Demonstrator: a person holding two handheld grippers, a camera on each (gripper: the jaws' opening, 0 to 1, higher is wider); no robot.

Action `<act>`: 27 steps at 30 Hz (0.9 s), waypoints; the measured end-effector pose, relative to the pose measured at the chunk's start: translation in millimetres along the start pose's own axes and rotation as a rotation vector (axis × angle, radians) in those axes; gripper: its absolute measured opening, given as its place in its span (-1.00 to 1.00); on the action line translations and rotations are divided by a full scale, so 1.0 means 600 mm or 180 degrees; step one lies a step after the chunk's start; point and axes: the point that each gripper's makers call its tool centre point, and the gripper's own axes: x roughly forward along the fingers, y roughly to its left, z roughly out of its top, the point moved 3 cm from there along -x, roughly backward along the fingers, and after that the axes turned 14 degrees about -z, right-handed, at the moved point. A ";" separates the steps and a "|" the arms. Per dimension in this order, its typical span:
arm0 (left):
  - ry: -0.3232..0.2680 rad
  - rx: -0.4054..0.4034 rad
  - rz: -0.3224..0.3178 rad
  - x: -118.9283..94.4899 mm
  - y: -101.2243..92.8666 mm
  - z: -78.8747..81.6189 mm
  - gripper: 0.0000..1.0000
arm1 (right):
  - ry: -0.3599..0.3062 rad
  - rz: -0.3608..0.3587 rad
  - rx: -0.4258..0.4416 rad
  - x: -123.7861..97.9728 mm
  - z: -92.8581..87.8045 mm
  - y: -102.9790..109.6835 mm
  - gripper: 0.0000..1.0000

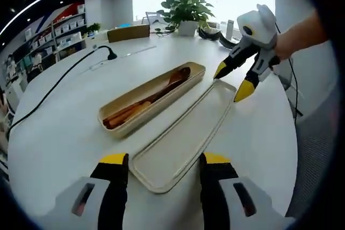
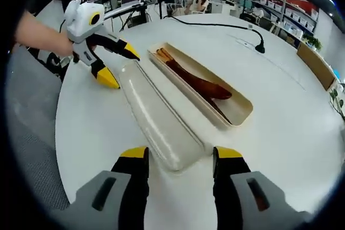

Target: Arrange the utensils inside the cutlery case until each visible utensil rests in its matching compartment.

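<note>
Cutlery case (image 1: 152,96) is the landmark for everything else: it sits open on the round white table (image 1: 64,133), a long beige tray with wooden utensils (image 1: 145,102) lying lengthwise inside, dark spoon bowl toward one end and lighter handles bunched at the other. I can't make out any dividers in there, so which slot each piece belongs to is hard to call from these shots.

Right beside the case, running alongside it and just about touching its long edge, is the lid (image 1: 183,138), flipped hollow side up. A black power cable (image 1: 59,82) snakes across the table on the far side of the case, well out of the way.

Grippers: the left gripper (image 1: 164,168) has its jaws apart, straddling one short end of the lid and holding nothing. The right gripper (image 2: 180,160) is doing the same at the opposite short end, jaws apart and empty.

My take on doing this step well: both ends look lined up for a two-handed lift, so close on the lid rim evenly, both sides at once, and keep it level. It's a shallow, light shell, so a lopsided squeeze would probably tip it or shove it into the case and jostle the utensils. Check the utensils are lying flat first.
</note>
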 end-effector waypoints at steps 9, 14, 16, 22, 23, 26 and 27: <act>0.0001 0.0001 -0.0008 -0.003 -0.010 -0.002 0.10 | 0.0114 0.0028 0.0172 -0.011 -0.006 0.016 -0.10; 0.0031 -0.0024 -0.0005 -0.009 -0.029 -0.018 0.10 | 0.0167 0.0069 0.0146 -0.027 -0.021 0.035 -0.11; 0.0071 -0.0106 -0.0059 -0.014 -0.041 -0.027 0.10 | 0.0177 0.0113 0.0206 -0.037 -0.026 0.042 -0.11; 0.0075 -0.0116 -0.0099 -0.016 -0.045 -0.031 0.10 | 0.0198 0.0145 0.0338 -0.049 -0.033 0.060 -0.11; 0.0095 -0.0138 -0.0104 -0.016 -0.047 -0.033 0.10 | 0.0212 0.0146 0.0355 -0.051 -0.035 0.062 -0.11; 0.0101 -0.0126 -0.0147 -0.015 -0.049 -0.033 0.10 | 0.0245 0.0150 0.0389 -0.057 -0.040 0.066 -0.11; 0.0110 -0.0148 -0.0168 -0.015 -0.050 -0.033 0.10 | 0.0257 0.0157 0.0403 -0.058 -0.041 0.067 -0.11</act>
